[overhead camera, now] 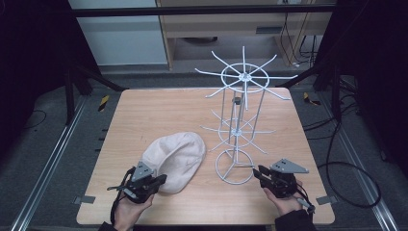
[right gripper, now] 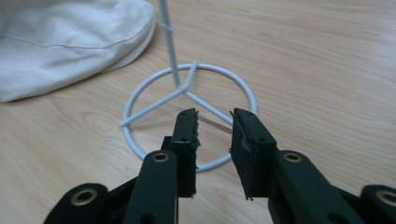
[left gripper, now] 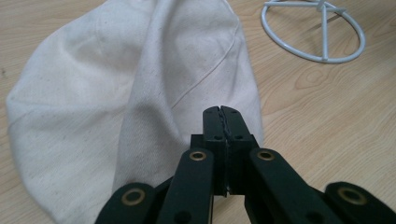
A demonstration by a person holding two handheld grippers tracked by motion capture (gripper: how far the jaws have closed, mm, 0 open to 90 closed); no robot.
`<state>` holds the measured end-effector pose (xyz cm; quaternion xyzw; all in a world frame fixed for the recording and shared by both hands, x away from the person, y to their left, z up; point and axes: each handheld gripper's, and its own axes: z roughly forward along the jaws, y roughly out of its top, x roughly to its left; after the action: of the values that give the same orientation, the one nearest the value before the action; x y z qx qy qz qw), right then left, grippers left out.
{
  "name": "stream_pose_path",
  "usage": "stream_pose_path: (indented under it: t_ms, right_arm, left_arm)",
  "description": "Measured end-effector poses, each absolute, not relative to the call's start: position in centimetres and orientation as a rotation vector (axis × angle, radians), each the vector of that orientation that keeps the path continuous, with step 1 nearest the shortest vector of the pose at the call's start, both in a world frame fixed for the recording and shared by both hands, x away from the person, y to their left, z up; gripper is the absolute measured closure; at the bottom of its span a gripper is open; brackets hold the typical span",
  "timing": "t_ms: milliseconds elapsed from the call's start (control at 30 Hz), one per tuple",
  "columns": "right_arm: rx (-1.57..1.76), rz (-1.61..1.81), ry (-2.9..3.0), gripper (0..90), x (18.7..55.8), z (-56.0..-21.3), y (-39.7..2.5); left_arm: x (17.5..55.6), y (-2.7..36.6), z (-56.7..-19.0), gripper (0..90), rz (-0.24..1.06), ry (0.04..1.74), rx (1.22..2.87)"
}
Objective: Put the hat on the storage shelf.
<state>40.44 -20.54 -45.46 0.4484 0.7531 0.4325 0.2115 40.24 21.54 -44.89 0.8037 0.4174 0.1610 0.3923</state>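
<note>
While lying flat on the pale wooden table [overhead camera: 144,115], crumpled cream cotton cap [overhead camera: 175,154] sat just ahead of and slightly right of left gripper [overhead camera: 161,179], close enough to look touching at the near edge in the high view. Seen from the left gripper view, cream cloth [left gripper: 116,93] spread ahead and to the left of the tongs, jaws pressed together with nothing visibly between them. Long axis of cap ran from near-left to far-right, toward white wire display stand with round ring base and radiating hook arms [overhead camera: 240,120]. Left hand [overhead camera: 130,207] clearly nearer to cap; right hand [overhead camera: 286,202] well apart from it, with stand's base between. Right gripper [overhead camera: 260,173] pointed at ring base [right gripper: 187,116], jaws spread, tips over the near rim without gripping it, as far as could be told. Judged next: opening left tongs and pinching cap's near edge, right steadying stand; hooks stood above and beyond the cap, so a lift up and rightward
</note>
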Motion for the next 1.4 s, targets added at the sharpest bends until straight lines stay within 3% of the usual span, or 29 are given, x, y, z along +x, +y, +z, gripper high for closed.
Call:
stream_pose_path:
  t_ms: [367,967,1400]
  right_arm:
    - [1.167,1.268,2.158,84.5,40.0,-45.2,-18.5]
    - [1.113,1.310,2.192,89.4,40.0,-45.5,-16.5]
    - [1.033,1.338,2.234,90.0,40.4,-46.0,-12.9]
  left_arm:
    - [40.1,24.4,-44.8,89.8,0.453,1.143,2.009]
    - [41.7,27.2,-44.9,89.9,0.563,1.273,1.966]
    - [42.3,28.7,-44.7,89.8,0.631,1.320,1.904]
